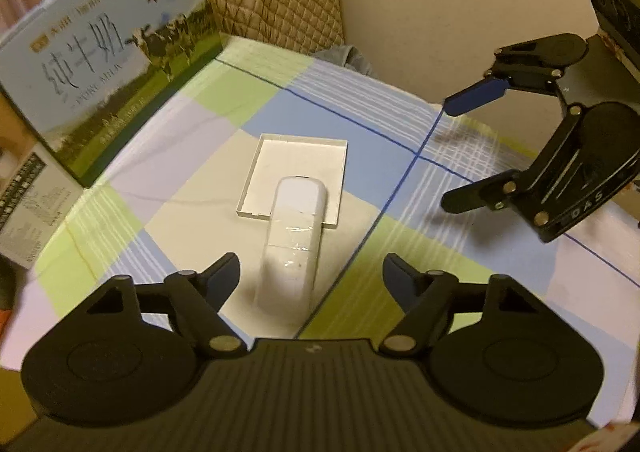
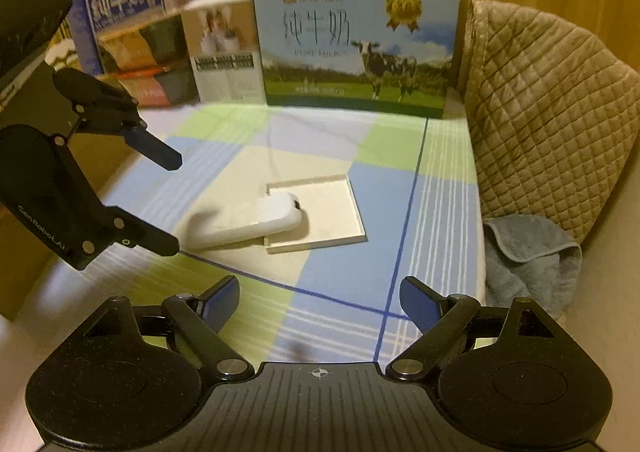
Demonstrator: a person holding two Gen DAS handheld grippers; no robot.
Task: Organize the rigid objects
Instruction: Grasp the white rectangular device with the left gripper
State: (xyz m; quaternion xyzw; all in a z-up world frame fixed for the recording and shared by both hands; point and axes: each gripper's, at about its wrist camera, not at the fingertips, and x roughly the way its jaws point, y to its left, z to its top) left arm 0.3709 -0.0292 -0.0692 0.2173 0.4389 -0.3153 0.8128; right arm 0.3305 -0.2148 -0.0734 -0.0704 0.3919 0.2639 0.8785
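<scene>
Table (image 2: 328,332) under a checked cloth in green, blue and cream squares carries everything. Big light-blue milk carton (image 2: 356,47) with a cow on a meadow and a gold medal stands at the back edge, probably just as backdrop; it reads "纯牛奶" and "PURE MILK". Smaller dark-blue carton (image 2: 120,7) to its left shows the same "纯牛奶". Tan quilted cushion (image 2: 552,111) and a grey towel (image 2: 528,252) sit off the cloth's right side, out of the work zone.

Shallow white square tray (image 1: 300,163) lies mid-cloth, likely the target spot. Task item, a white rounded plastic case (image 1: 292,248), lies flat with its far end over the tray's near edge and the rest on the cloth, so only half in.

Left gripper (image 1: 312,272), marked "GenRobot.AI" in the right wrist view, hangs over the case's near end, jaws part open either side of it, not touching, holding nothing. Right gripper (image 2: 320,300), marked "DAS", hangs off to the side, jaws wide and empty. Looks like a left-side pickup.
</scene>
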